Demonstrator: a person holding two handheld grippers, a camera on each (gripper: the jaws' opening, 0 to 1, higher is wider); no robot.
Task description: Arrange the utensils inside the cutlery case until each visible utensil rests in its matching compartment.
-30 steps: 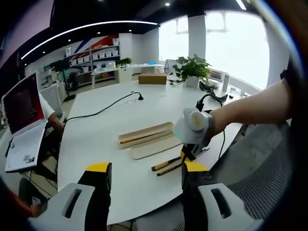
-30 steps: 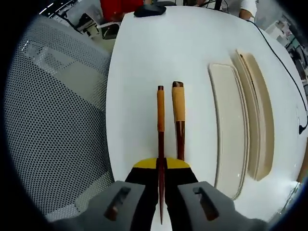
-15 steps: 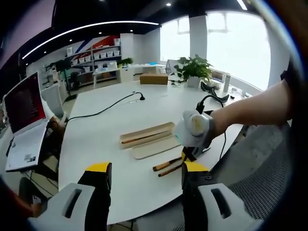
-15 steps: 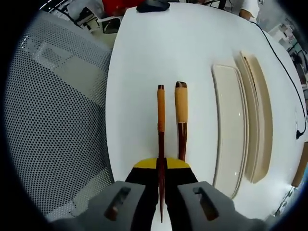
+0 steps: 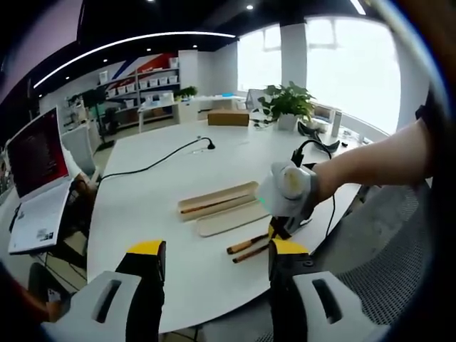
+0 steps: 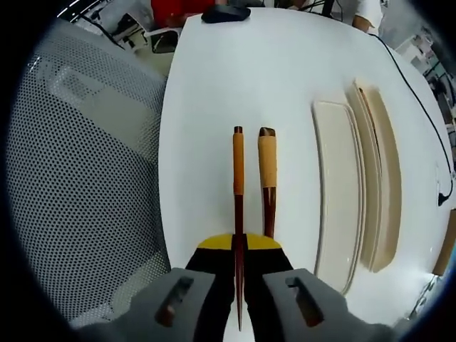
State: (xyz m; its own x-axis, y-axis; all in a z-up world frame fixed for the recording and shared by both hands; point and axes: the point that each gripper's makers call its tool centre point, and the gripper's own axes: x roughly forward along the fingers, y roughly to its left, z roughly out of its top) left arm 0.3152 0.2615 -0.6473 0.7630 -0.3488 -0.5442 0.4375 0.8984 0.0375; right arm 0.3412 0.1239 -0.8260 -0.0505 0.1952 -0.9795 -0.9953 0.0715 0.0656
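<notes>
My right gripper (image 6: 239,246) is shut on a thin dark utensil with an orange handle (image 6: 237,160) that points away along the white table (image 6: 235,71). A second, thicker utensil with a cork-coloured handle (image 6: 267,162) lies just right of it on the table. Further right lie the cream case lid (image 6: 340,192) and the case base (image 6: 381,171). In the left gripper view my left gripper (image 5: 216,247) hangs open and empty near the table's front edge. Beyond it are the case base (image 5: 217,198) holding one long utensil, the lid (image 5: 231,217), and the right gripper (image 5: 288,189) over the two utensils (image 5: 248,246).
A grey mesh chair (image 6: 78,157) stands close along the table edge. A black mouse (image 6: 224,14) lies at the far end. A laptop (image 5: 32,153), a black cable (image 5: 153,162), a cardboard box (image 5: 228,117) and a potted plant (image 5: 285,100) stand further off.
Both views have shifted only slightly. The right gripper stays shut on the thin utensil, and the left gripper stays open.
</notes>
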